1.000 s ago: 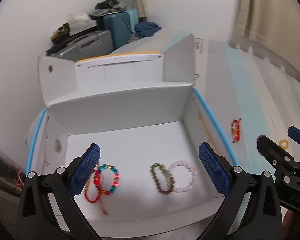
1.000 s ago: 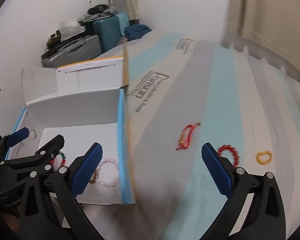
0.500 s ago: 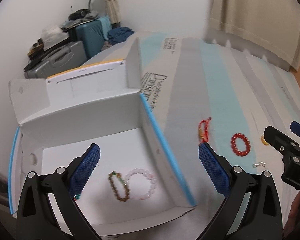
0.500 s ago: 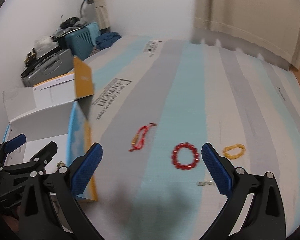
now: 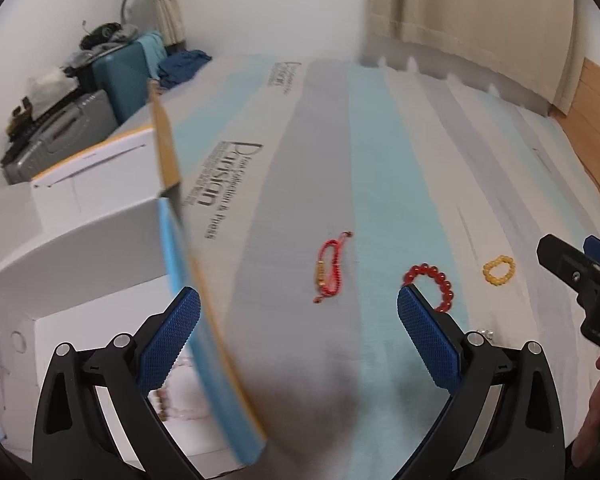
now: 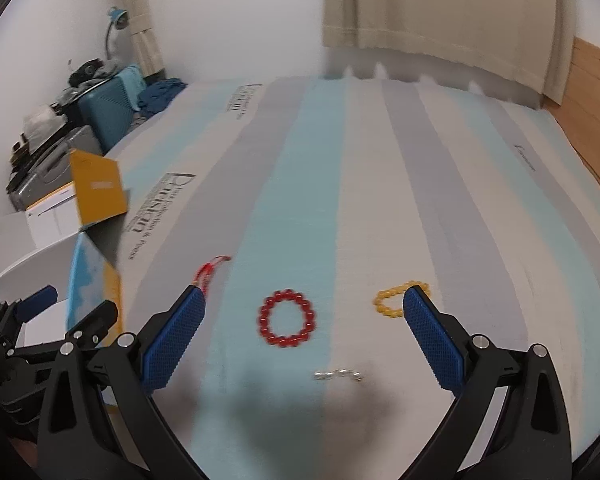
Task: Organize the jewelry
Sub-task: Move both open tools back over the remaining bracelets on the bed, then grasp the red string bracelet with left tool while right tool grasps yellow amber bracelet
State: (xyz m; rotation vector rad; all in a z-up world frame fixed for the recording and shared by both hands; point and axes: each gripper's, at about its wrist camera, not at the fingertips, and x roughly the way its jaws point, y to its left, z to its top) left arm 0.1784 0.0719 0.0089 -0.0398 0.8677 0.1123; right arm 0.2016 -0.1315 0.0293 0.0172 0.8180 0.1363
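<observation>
On the striped mattress lie a red bead bracelet [image 6: 287,318], a yellow bead bracelet [image 6: 392,301], a red cord bracelet [image 5: 330,269] and a small silver piece [image 6: 339,374]. My right gripper [image 6: 300,334] is open, its jaws wide to either side of the red bead bracelet [image 5: 431,280], above it. My left gripper [image 5: 298,334] is open and holds nothing; it hangs over the right wall of the white box [image 5: 80,240], short of the red cord bracelet [image 6: 210,274]. Pale bracelets [image 5: 176,384] lie inside the box, mostly hidden by my left finger.
The box's blue-and-yellow wall [image 5: 220,360] stands between my left fingers. Suitcases and clutter [image 5: 80,112] are stacked at the far left by the wall. A curtain [image 6: 440,20] hangs at the back. A hand [image 5: 596,412] shows at the right edge.
Both grippers have swung right, away from the box interior and out over the mattress. The loose bracelets now sit in front of them. Both stayed open.
</observation>
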